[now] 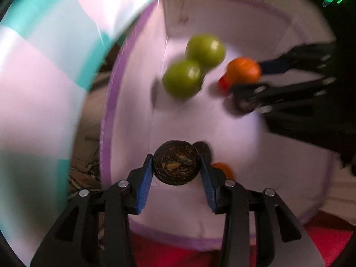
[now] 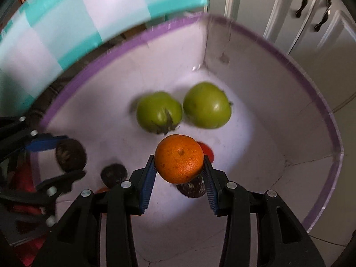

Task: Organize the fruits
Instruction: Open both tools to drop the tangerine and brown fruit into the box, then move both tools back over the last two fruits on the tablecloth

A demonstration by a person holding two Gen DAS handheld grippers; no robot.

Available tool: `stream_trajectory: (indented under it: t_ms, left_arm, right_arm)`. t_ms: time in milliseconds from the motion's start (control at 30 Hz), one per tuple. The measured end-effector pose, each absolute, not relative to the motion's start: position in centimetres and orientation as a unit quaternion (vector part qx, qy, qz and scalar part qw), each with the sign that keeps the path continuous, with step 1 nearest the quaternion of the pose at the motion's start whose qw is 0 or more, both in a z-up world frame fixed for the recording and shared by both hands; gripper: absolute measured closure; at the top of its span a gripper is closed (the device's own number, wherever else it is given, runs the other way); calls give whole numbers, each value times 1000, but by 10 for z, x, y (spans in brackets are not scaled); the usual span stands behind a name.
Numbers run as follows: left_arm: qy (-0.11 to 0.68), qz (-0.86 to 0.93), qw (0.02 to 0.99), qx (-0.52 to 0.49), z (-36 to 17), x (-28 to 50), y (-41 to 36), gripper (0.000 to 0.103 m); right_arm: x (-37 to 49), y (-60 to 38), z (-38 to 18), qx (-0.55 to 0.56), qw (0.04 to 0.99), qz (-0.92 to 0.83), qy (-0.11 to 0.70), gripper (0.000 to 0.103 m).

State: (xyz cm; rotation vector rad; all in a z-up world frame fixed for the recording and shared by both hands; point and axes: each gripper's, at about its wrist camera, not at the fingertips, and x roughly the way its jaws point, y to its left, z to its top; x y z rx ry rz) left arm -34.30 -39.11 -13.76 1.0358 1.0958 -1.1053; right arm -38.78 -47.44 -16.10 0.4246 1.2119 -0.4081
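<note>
Two green tomatoes [image 2: 182,110] side by side on the white bin's [image 2: 289,102] floor, orange mandarin [image 2: 179,158] above it, dark round fruit [image 1: 176,165]

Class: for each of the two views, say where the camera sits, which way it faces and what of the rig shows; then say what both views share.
Left wrist: on the left hand-held gripper, facing down into the bin; its fingers hold a dark fruit.
Right wrist: on the right hand-held gripper, facing steeply down; its fingers hold an orange.
Shared: bin, two green fruits, each other's gripper.

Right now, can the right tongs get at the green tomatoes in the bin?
Probably not yet: the right tongs are shut on an orange. The green tomatoes lie uncovered just beyond it inside the purple-rimmed bin, so release first.
</note>
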Motion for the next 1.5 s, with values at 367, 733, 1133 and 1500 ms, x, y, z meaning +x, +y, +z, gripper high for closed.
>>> stream_trajectory:
  t_ms: [367,733,1133,1500]
  left_arm:
    - [419,-477,577,513,-166,-361,-386,59]
    - [382,-515,617,456,-129,-366,-366,26]
    - [175,-511,812,220,56,-306,-263,7]
    - [230,-179,955,-51,118,-71,-81,2]
  right_arm:
    - [-376,-453,-189,175,762,-134,609,62]
    - [-390,-469,-165,183,771,-170,586,34]
    - [-389,-467,-31,169,867,-240,404,17]
    - [-263,-364,51,143,935,-109,306,16]
